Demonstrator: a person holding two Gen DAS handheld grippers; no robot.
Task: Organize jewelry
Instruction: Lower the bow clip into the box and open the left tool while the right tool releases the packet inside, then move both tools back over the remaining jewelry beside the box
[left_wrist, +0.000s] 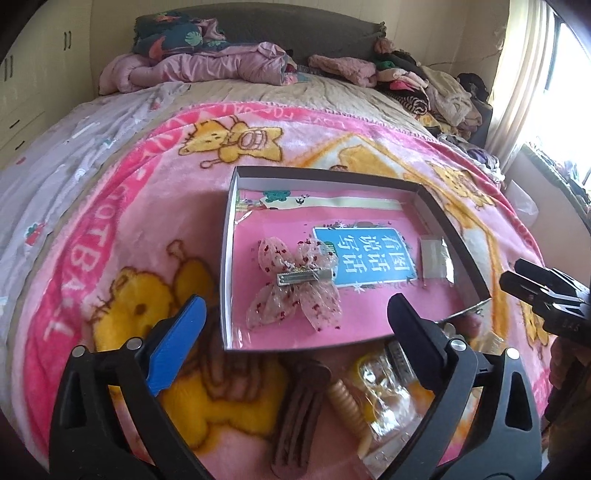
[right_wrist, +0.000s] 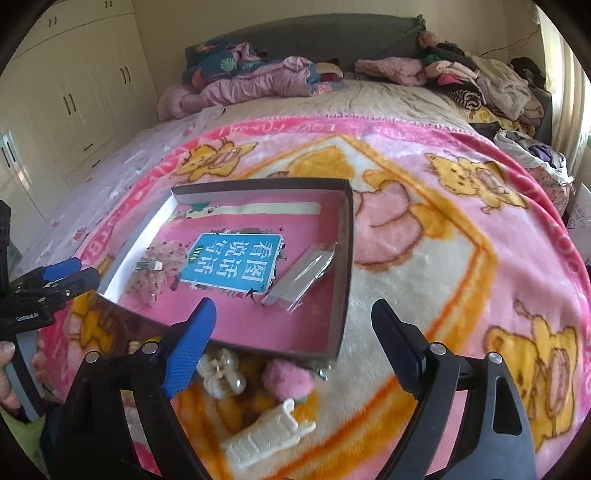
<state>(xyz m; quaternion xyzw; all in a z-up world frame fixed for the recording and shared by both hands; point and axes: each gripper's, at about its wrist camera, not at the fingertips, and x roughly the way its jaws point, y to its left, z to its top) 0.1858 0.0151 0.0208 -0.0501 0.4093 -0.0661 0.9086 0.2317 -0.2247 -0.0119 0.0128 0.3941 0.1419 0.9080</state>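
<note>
Pink blanket (left_wrist: 122, 206) bears a shallow box (left_wrist: 231, 206), hair clips (right_wrist: 266, 439) crowding its near edge beneath both wide-open, empty grippers (left_wrist: 295, 325).

Pink bow clip (left_wrist: 295, 282) inside box (left_wrist: 458, 236)

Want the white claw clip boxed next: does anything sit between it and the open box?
Yes. The pearly clip and pink pompom lie between the white claw clip and the box, whose near wall must also be cleared. The right gripper is open, empty.
</note>
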